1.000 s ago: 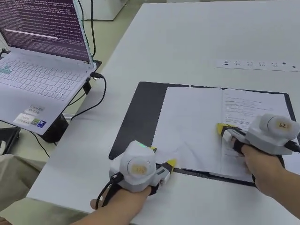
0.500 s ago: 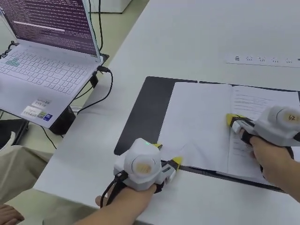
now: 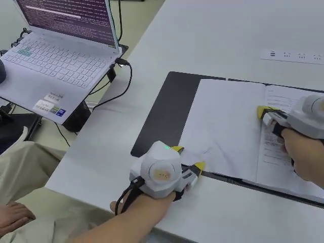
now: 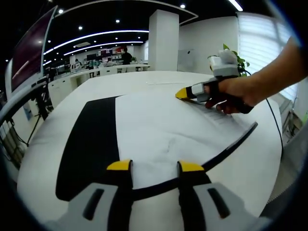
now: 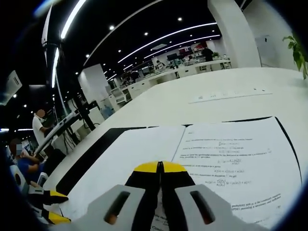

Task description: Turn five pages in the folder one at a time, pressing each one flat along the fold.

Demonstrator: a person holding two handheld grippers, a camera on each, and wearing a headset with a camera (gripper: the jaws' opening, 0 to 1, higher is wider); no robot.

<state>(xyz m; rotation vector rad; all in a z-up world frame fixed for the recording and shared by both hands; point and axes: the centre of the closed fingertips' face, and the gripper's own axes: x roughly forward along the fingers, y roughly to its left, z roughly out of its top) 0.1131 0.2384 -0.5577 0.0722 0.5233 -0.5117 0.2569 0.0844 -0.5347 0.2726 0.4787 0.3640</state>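
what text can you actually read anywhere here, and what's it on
No text is legible.
Laptop screen: lines of text, too small.
Laptop stickers: blurred.
Right-hand page: printed lines, too small.
Power strip: markings too small.
Label on left gripper: blurred.

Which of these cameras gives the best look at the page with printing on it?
The right gripper view: the printed page spreads wide there, text lines visible. The head view cuts it at the frame edge, with a hand over it. The left gripper view shows it far off and flattened.
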